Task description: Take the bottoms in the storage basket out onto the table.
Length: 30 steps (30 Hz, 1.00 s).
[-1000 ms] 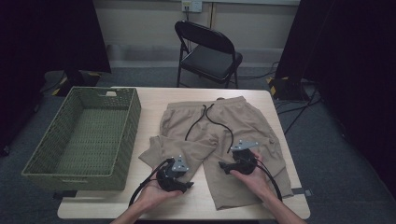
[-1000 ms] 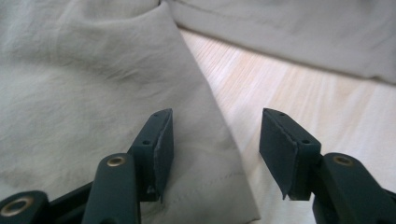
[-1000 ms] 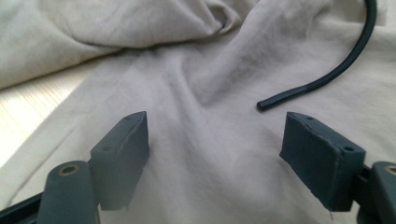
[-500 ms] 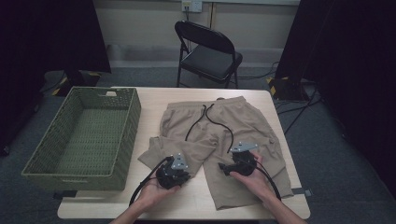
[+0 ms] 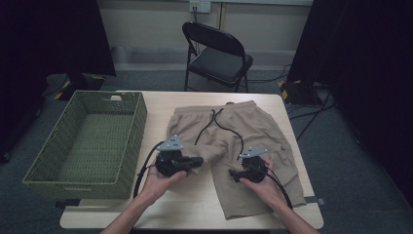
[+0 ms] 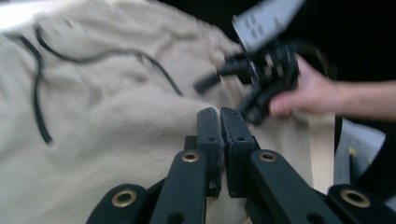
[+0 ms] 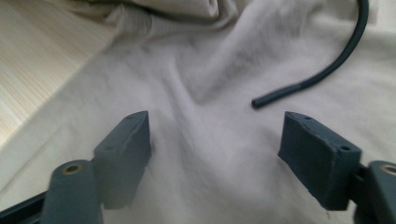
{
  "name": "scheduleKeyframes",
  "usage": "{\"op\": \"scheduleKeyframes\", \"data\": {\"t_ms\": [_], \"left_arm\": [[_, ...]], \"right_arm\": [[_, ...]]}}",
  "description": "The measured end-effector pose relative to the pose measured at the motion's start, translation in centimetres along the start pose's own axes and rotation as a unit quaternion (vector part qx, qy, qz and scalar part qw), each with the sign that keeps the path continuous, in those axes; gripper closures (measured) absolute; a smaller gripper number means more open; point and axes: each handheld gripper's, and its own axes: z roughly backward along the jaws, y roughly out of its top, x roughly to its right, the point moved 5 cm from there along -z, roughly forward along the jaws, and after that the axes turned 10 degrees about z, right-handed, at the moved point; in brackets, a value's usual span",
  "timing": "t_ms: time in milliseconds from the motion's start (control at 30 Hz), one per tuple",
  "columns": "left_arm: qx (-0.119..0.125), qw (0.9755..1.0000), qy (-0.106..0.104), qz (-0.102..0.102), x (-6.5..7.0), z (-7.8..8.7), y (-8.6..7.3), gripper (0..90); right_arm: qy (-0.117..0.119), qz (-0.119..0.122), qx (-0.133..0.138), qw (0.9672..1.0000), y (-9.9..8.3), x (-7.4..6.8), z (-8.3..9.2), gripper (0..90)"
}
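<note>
Wooden table [image 5: 195, 214], dark room, folding chair [image 5: 216, 53] beyond the far edge. At the table's left edge sits your green basket [image 5: 87, 141], with nothing in it yet. Beside it, across the middle and right of the table, lie the shorts [image 5: 253, 131], waistband toward the far edge, black drawstring [image 5: 219, 126] loose over the front.

Your left gripper [image 5: 195, 161] has just been closing and now stands with its jaws pressed together; the left gripper view shows cloth bunched right at the pads [image 6: 208, 135], so you seem to have pinched the hem of the left leg, which is already turned up onto the shorts. Your right gripper [image 5: 235, 175] rests over the right leg near the crotch, jaws wide apart, cloth under them but nothing gripped; a drawstring end lies just beyond its pads [image 7: 126, 149].

I judge the folding has only begun: one leg is partly folded over, the other lies flat toward the near edge. You have yet to finish the folds and move the shorts into the basket.
</note>
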Motion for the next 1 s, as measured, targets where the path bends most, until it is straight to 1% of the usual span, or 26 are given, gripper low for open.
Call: {"op": "scheduleKeyframes", "data": {"t_ms": [67,100,167,200,267,300,367,433,467,533,600,633,667,767,833,867,900,933,967,1000], "left_arm": [[0.011,0.9998,0.004,0.018,-1.0,0.0,0.9,87.5],[0.018,0.9995,0.014,0.021,-1.5,0.0,1.3,87.5],[0.033,0.9985,0.024,0.037,-2.6,0.0,2.1,87.5],[0.03,0.9983,0.027,0.043,-3.1,-0.1,2.4,87.5],[0.03,0.9978,0.034,0.049,-3.7,-0.3,2.9,87.3],[0.032,0.9974,0.038,0.052,-4.0,-0.4,3.1,87.3],[0.033,0.9969,0.041,0.059,-4.4,-0.6,3.3,87.2],[0.03,0.9967,0.042,0.063,-4.5,-1.0,3.2,87.1],[0.028,0.9968,0.038,0.065,-4.4,-1.2,3.2,87.1],[0.024,0.9971,0.036,0.062,-4.2,-1.7,3.0,87.0],[0.02,0.9974,0.033,0.062,-4.0,-2.3,2.8,86.6],[0.02,0.9975,0.029,0.062,-3.8,-2.4,2.8,86.4],[0.02,0.9975,0.025,0.063,-3.7,-2.6,2.7,86.1],[0.014,0.9977,0.022,0.063,-3.5,-3.0,2.5,84.0],[0.017,0.9976,0.026,0.063,-3.4,-3.0,2.5,82.5],[0.015,0.9975,0.026,0.063,-3.3,-3.1,2.5,82.0],[0.011,0.9976,0.023,0.065,-3.3,-3.1,2.4,81.9],[0.008,0.9979,0.021,0.062,-3.3,-3.1,2.3,81.1],[0.006,0.9979,0.023,0.06,-3.2,-3.1,2.2,79.9],[0.008,0.9978,0.022,0.061,-3.3,-2.9,2.2,78.5]], "right_arm": [[0.009,-0.005,0.015,0.9998,0.5,-0.1,0.4,26.4],[0.011,-0.003,0.027,0.9996,0.9,-0.2,0.6,26.8],[0.017,-0.002,0.047,0.9988,1.9,-0.7,1.1,28.7],[0.022,0.006,0.056,0.9981,2.4,-1.0,1.2,30.3],[0.035,0.012,0.068,0.997,3.3,-1.8,1.2,32.8],[0.043,0.015,0.074,0.9962,3.8,-2.2,1.1,37.0],[0.062,0.024,0.088,0.9938,4.9,-3.1,1.1,41.0],[0.08,0.03,0.111,0.9901,6.1,-4.0,1.2,47.3],[0.092,0.032,0.121,0.9879,6.8,-4.5,1.3,48.1],[0.111,0.036,0.136,0.9839,8.0,-5.5,1.4,47.9],[0.116,0.038,0.149,0.9813,9.0,-6.3,1.4,45.4],[0.124,0.038,0.154,0.9796,9.4,-6.6,1.4,45.2],[0.129,0.037,0.155,0.9788,9.7,-6.9,1.3,44.3],[0.13,0.038,0.158,0.9781,10.2,-7.5,0.8,43.4],[0.132,0.036,0.163,0.9771,10.4,-7.7,0.7,45.2],[0.134,0.035,0.167,0.9763,10.5,-7.7,0.7,53.2],[0.136,0.037,0.167,0.9759,10.5,-7.8,0.7,58.2],[0.116,0.037,0.166,0.9786,10.5,-7.6,0.8,66.2],[0.103,0.032,0.163,0.9807,10.4,-7.3,0.8,73.5],[0.107,0.027,0.163,0.9805,10.3,-7.0,0.8,79.3]]}}
